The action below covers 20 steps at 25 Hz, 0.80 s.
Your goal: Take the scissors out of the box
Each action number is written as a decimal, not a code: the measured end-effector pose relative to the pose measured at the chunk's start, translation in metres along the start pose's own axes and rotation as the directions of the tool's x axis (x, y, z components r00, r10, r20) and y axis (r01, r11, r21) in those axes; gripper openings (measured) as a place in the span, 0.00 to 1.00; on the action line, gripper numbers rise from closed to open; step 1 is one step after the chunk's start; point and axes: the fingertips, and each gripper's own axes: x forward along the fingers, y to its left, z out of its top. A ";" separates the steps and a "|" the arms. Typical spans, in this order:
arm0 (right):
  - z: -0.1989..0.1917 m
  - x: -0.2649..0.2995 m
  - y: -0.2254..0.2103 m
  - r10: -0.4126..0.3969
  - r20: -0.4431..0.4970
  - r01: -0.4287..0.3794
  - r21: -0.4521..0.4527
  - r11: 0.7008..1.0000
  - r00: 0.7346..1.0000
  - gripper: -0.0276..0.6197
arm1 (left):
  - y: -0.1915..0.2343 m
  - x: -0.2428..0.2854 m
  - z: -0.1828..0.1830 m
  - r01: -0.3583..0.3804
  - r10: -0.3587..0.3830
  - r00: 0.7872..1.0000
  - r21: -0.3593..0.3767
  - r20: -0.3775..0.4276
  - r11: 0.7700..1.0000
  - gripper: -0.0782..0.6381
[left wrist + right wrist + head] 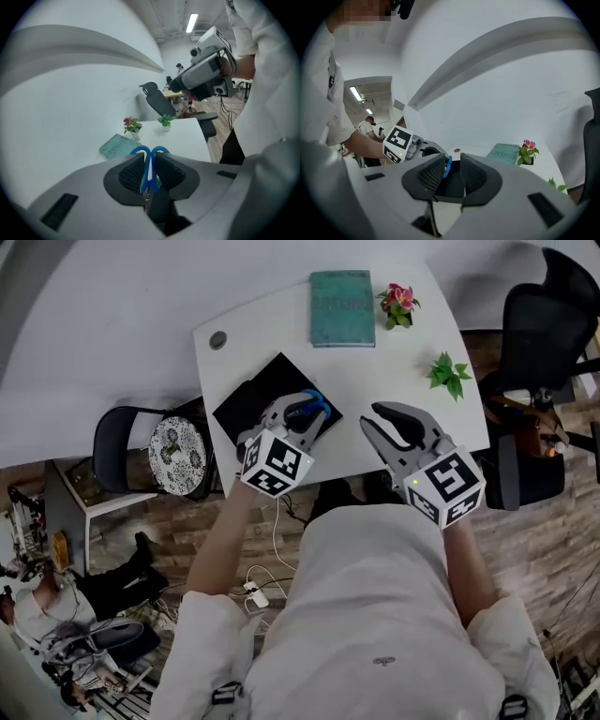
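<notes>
- Left gripper view: we see the left gripper point(307, 418) clamped on the scissors point(149, 168), blue handles pointing forward along the jaws.
- Scissors sit at the box point(262, 390) right corner.
- Right gripper point(371, 417) is apart and empty, just right of them.

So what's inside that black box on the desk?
The black box shows only a dark interior where visible. The left tongs, shut on blue scissors, cover its near right corner, so anything beneath them cannot be seen.
</notes>
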 end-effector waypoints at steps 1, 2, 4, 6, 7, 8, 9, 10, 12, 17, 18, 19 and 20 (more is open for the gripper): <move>0.001 -0.003 0.000 0.016 0.003 -0.016 -0.008 1.000 1.000 0.20 | 0.000 -0.005 0.006 -0.032 0.033 0.999 -0.032 0.023 0.999 0.23; 0.003 -0.005 0.001 0.035 0.007 -0.035 -0.016 0.999 0.999 0.20 | -0.001 -0.011 0.011 -0.063 0.066 0.997 -0.064 0.043 0.996 0.23; 0.006 -0.010 0.004 0.074 0.011 -0.074 -0.034 0.997 0.997 0.20 | -0.004 -0.024 0.019 -0.117 0.126 0.990 -0.119 0.068 0.986 0.23; 0.008 -0.015 0.009 0.110 0.012 -0.110 -0.051 0.993 0.994 0.19 | -0.010 -0.036 0.027 -0.155 0.172 0.981 -0.165 0.090 0.974 0.23; 0.009 -0.017 0.011 0.128 0.014 -0.127 -0.060 0.990 0.992 0.19 | -0.013 -0.041 0.030 -0.168 0.190 0.977 -0.188 0.102 0.968 0.23; 0.010 -0.019 0.013 0.146 0.017 -0.145 -0.069 0.987 0.989 0.19 | -0.016 -0.045 0.034 -0.180 0.207 0.972 -0.209 0.112 0.961 0.23; 0.011 -0.020 0.015 0.162 0.020 -0.160 -0.076 0.984 0.987 0.19 | -0.019 -0.050 0.036 -0.192 0.224 0.967 -0.229 0.121 0.954 0.23; 0.012 -0.021 0.017 0.176 0.023 -0.174 -0.081 0.981 0.984 0.19 | -0.022 -0.055 0.039 -0.204 0.241 0.962 -0.247 0.127 0.947 0.23; 0.012 -0.023 0.021 0.195 0.024 -0.193 -0.085 0.978 0.980 0.19 | -0.028 -0.064 0.042 -0.227 0.272 0.953 -0.278 0.135 0.934 0.23; 0.013 -0.023 0.037 0.257 0.027 -0.253 -0.107 0.962 0.966 0.19 | -0.040 -0.091 0.049 -0.274 0.343 0.926 -0.344 0.157 0.898 0.23; 0.014 -0.022 0.042 0.270 0.028 -0.265 -0.116 0.957 0.962 0.18 | -0.041 -0.097 0.051 -0.283 0.358 0.919 -0.356 0.164 0.890 0.23; 0.016 -0.022 0.045 0.280 0.028 -0.275 -0.125 0.953 0.959 0.18 | -0.042 -0.102 0.052 -0.292 0.373 0.912 -0.369 0.171 0.882 0.23; 0.017 -0.022 0.050 0.289 0.026 -0.283 -0.135 0.950 0.957 0.18 | -0.043 -0.107 0.054 -0.300 0.389 0.904 -0.383 0.178 0.873 0.23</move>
